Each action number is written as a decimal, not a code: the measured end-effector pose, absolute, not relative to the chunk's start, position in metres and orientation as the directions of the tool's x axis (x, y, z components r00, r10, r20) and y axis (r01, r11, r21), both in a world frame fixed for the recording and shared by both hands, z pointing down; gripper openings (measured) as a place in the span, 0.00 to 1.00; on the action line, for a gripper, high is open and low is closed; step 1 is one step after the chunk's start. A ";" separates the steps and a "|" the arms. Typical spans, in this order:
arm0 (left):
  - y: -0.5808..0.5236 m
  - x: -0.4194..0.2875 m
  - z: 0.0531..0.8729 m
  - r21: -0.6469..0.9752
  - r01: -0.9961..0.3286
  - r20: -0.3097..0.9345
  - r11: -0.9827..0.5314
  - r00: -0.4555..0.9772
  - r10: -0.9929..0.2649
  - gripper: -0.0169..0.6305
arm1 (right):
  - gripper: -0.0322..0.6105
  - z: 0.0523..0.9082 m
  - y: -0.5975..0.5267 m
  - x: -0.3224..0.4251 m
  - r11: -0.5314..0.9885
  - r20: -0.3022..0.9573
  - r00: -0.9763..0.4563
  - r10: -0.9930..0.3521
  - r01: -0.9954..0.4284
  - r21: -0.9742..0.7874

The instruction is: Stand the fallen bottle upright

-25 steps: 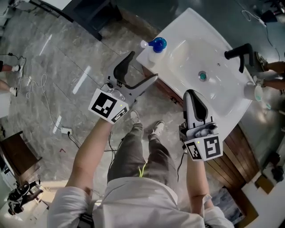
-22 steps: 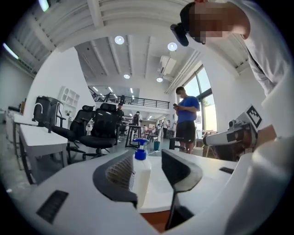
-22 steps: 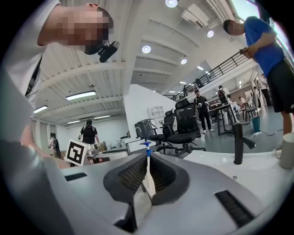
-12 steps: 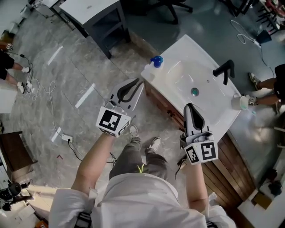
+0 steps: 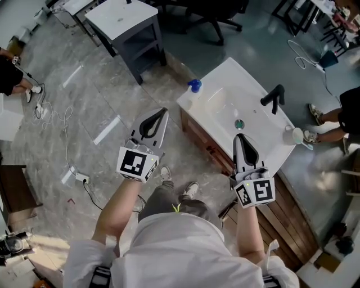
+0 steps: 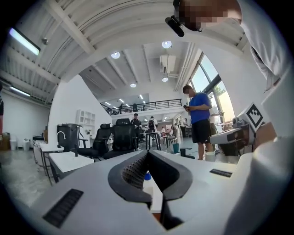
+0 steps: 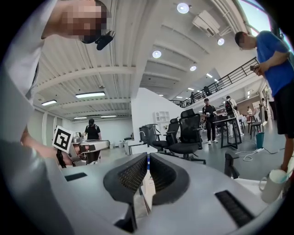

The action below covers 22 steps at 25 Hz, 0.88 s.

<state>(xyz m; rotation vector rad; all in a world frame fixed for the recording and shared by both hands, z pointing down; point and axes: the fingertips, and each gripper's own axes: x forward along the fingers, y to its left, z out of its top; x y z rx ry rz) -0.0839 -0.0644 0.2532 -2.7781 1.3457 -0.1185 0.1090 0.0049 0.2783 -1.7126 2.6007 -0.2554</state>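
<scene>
A small bottle [image 5: 194, 87] with a blue cap stands at the near left corner of the white washbasin [image 5: 225, 84]. Its blue cap [image 6: 147, 176] shows through the loop of the left jaws in the left gripper view. My left gripper [image 5: 163, 111] hovers over the floor, short of the basin and apart from the bottle. Its jaws have just closed and hold nothing. My right gripper [image 5: 238, 137] hangs over the basin's front edge, shut and empty. In the gripper views both the left gripper [image 6: 147, 153] and the right gripper [image 7: 148, 156] point level into the room.
A black faucet [image 5: 274, 97], a drain [image 5: 239, 124] and a white mug [image 5: 294, 135] are on the basin, over a wooden cabinet [image 5: 292, 214]. A grey side table [image 5: 125, 17] stands beyond. Cables [image 5: 59, 121] lie on the floor. A person [image 6: 200, 117] stands nearby.
Both grippers have risen and drawn back from the basin. The left jaws went from wide open to shut, with nothing in them. The bottle has stayed in place.
</scene>
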 end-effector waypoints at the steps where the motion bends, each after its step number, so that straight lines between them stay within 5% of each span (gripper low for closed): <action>1: -0.061 -0.086 0.249 -0.088 -0.786 0.046 -0.612 0.610 -0.791 0.05 | 0.11 0.275 0.006 0.110 0.391 0.077 -0.403 -0.912 -0.910 -0.136; 22: 0.007 -0.172 0.172 -0.124 -0.900 -0.041 -0.419 0.426 -0.904 0.05 | 0.11 0.214 0.030 0.149 0.285 0.017 -0.286 -0.958 -0.957 -0.059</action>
